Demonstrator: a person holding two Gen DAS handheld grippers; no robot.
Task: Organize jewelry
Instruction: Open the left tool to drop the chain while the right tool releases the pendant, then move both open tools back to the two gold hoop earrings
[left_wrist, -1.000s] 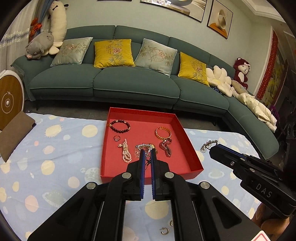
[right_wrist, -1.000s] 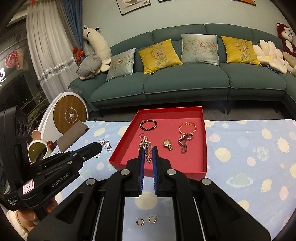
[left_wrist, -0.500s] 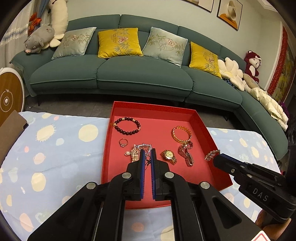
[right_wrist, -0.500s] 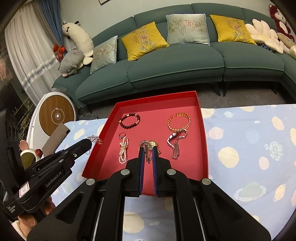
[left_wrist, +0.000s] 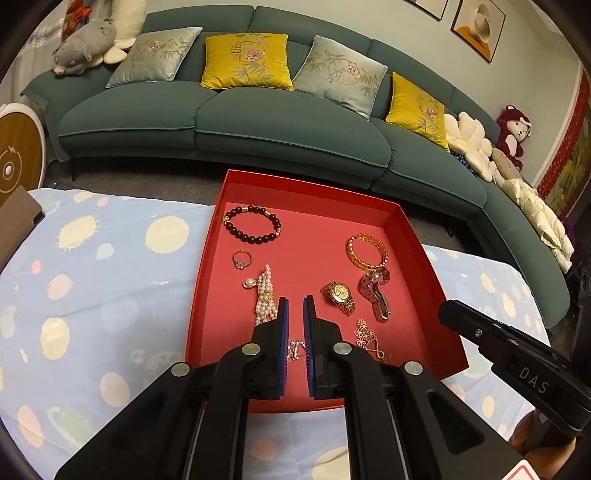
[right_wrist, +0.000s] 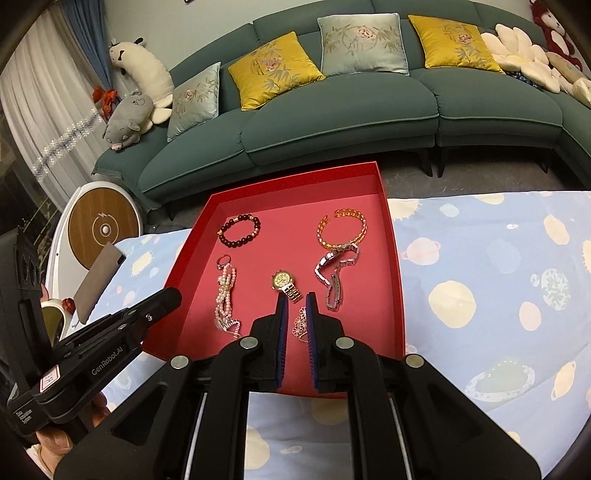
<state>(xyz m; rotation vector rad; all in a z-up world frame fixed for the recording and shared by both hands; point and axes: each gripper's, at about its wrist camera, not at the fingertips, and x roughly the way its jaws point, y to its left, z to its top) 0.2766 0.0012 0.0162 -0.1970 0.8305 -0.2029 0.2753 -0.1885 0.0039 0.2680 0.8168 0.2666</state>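
Both tools have descended over the red tray. Left tool opening, silver chain released beneath; right tool parting over flower chain, ungripped, laid down for sorting.

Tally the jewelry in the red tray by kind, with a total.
Bracelets: 2, dark beads and amber
Watches: 2, gold and silver
Ring: 1
Pearl strand: 1
Pearl drop: 1
Fine chains: 2, flowered and silvery
Total: 9
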